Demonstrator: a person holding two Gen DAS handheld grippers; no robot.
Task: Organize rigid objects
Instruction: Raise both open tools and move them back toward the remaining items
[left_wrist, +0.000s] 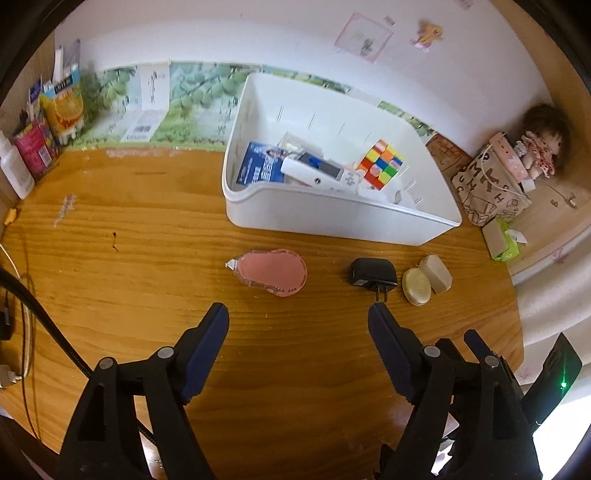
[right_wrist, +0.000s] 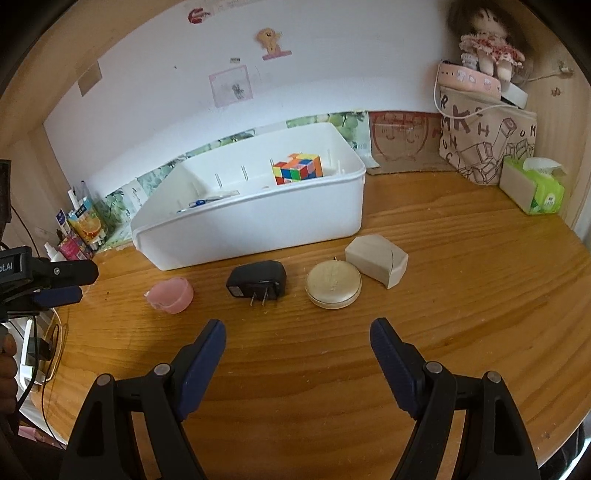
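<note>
A white bin (left_wrist: 332, 218) (right_wrist: 258, 229) stands on the wooden desk and holds a colour cube (left_wrist: 380, 164) (right_wrist: 297, 169), a white device (left_wrist: 317, 173) and a blue packet (left_wrist: 258, 166). In front of it lie a pink correction-tape dispenser (left_wrist: 273, 271) (right_wrist: 171, 293), a black plug adapter (left_wrist: 373, 277) (right_wrist: 258, 282), a round cream compact (left_wrist: 416, 290) (right_wrist: 333, 283) and a beige block (left_wrist: 436, 273) (right_wrist: 376, 261). My left gripper (left_wrist: 299, 314) hangs open just short of the dispenser and adapter, nothing between its fingers. My right gripper (right_wrist: 297, 328) is open and empty, short of the adapter and compact.
Cartons and bottles (left_wrist: 44, 122) stand at the desk's back left corner. A printed bag (right_wrist: 484, 144), a doll (right_wrist: 487, 40) and a green tissue pack (right_wrist: 535, 188) fill the back right corner. Cables (left_wrist: 22, 295) run along the left edge. The left gripper's fingers (right_wrist: 59, 295) show at the right wrist view's left side.
</note>
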